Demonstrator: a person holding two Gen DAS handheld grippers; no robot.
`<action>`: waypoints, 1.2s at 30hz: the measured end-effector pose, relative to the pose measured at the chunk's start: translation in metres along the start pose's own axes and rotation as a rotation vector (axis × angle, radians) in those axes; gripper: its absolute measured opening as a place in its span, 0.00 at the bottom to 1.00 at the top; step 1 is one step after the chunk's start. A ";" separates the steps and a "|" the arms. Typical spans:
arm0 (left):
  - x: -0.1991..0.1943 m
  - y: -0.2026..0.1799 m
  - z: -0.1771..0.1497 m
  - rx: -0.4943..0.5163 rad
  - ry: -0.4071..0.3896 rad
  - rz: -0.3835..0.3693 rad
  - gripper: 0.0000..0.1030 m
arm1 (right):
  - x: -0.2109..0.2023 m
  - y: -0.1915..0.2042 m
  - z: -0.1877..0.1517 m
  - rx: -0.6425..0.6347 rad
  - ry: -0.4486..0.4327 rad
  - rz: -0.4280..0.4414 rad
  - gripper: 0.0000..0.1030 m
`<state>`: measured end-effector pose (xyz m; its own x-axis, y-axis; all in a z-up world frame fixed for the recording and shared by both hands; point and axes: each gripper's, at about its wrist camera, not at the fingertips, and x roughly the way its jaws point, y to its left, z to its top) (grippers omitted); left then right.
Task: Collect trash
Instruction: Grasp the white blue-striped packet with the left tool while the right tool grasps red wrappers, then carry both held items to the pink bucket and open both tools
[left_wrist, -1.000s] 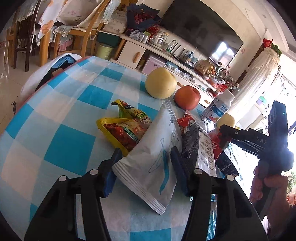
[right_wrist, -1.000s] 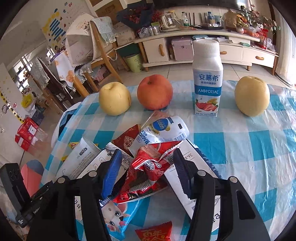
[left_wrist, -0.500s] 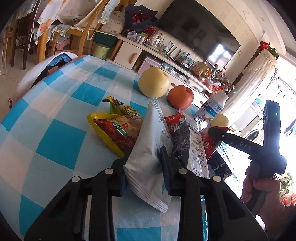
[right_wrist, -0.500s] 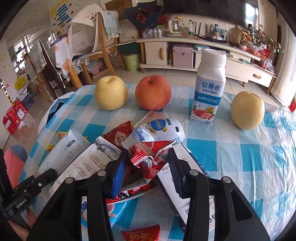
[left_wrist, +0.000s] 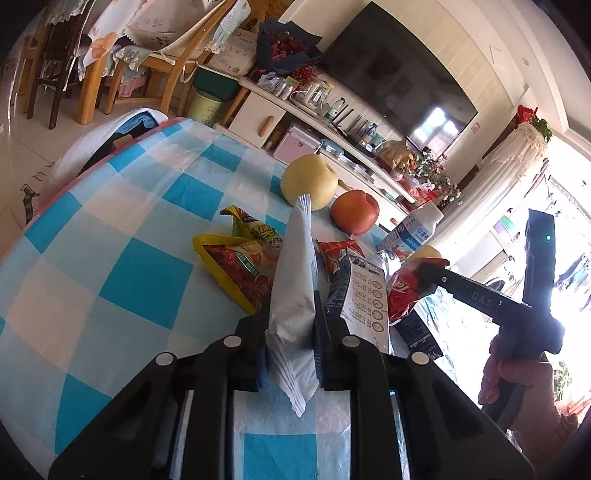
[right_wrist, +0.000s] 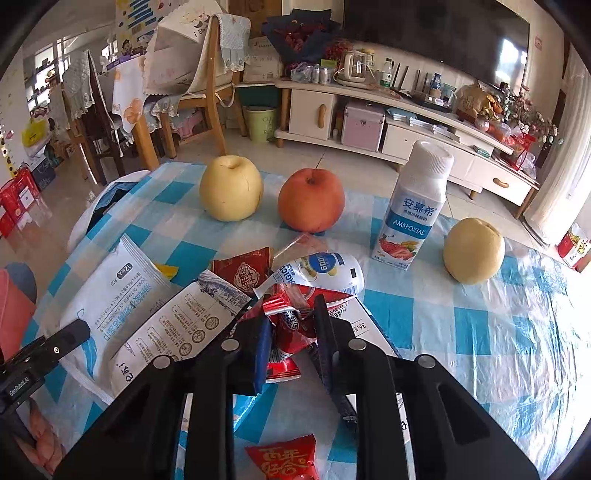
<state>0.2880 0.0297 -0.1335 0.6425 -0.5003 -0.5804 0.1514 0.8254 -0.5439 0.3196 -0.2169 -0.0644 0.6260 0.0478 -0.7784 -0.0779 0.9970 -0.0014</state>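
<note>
A heap of empty wrappers lies on the blue-checked tablecloth (left_wrist: 144, 280). My left gripper (left_wrist: 291, 325) is shut on a white pouch (left_wrist: 295, 273), pinched edge-on and standing up between the fingers; it also shows in the right wrist view (right_wrist: 110, 302). My right gripper (right_wrist: 291, 332) is shut on a crumpled red wrapper (right_wrist: 291, 325), seen in the left wrist view (left_wrist: 406, 291) too. A yellow snack bag (left_wrist: 236, 262), a white label-printed wrapper (right_wrist: 184, 325), a small red packet (right_wrist: 284, 458) and a squashed white bottle (right_wrist: 321, 269) lie around.
Two yellow pears (right_wrist: 231, 188) (right_wrist: 474, 251), an orange-red apple (right_wrist: 312, 201) and an upright yoghurt bottle (right_wrist: 415, 206) stand along the table's far side. Behind are chairs, a green bin (right_wrist: 260, 123) and a TV cabinet (right_wrist: 369, 118).
Both grippers have closed: the left on the white pouch, folding it upright, the right on the red wrapper. Both have lifted slightly.
</note>
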 end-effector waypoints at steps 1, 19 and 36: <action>-0.002 0.001 0.000 0.000 -0.002 0.000 0.20 | -0.004 0.001 0.001 0.001 -0.010 -0.001 0.22; -0.059 0.016 -0.007 0.012 -0.088 0.014 0.18 | -0.083 0.041 0.009 -0.021 -0.155 0.081 0.21; -0.148 0.026 -0.022 0.018 -0.250 0.095 0.17 | -0.133 0.114 -0.005 -0.120 -0.224 0.213 0.21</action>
<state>0.1805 0.1196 -0.0747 0.8197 -0.3419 -0.4595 0.0932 0.8712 -0.4820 0.2238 -0.1098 0.0355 0.7396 0.2802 -0.6120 -0.3083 0.9493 0.0621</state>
